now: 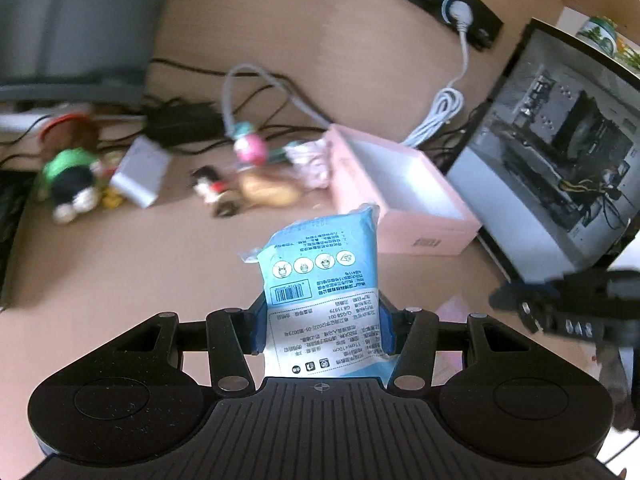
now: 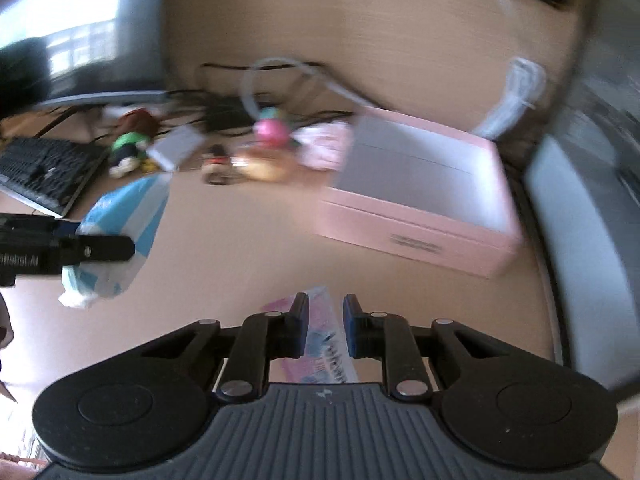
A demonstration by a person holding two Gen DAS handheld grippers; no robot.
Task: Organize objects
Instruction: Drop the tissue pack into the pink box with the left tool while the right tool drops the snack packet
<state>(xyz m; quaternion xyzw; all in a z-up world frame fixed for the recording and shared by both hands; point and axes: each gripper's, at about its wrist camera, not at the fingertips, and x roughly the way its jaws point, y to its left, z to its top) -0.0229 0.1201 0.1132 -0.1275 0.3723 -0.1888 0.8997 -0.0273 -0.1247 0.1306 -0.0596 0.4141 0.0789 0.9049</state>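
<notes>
1. Left claw [image 1: 320,320] clamps the blue wipes packet [image 1: 320,276], centre frame, near the pink box [image 1: 424,236]; the soft pack could slip.
2. Right claw [image 2: 325,330] has closed on a pink packet [image 2: 320,344], bottom centre; thin grip, might drop onto the worktop [image 2: 240,264].

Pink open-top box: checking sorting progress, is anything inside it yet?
No, the pink open-top box shows only its bare white interior.
</notes>
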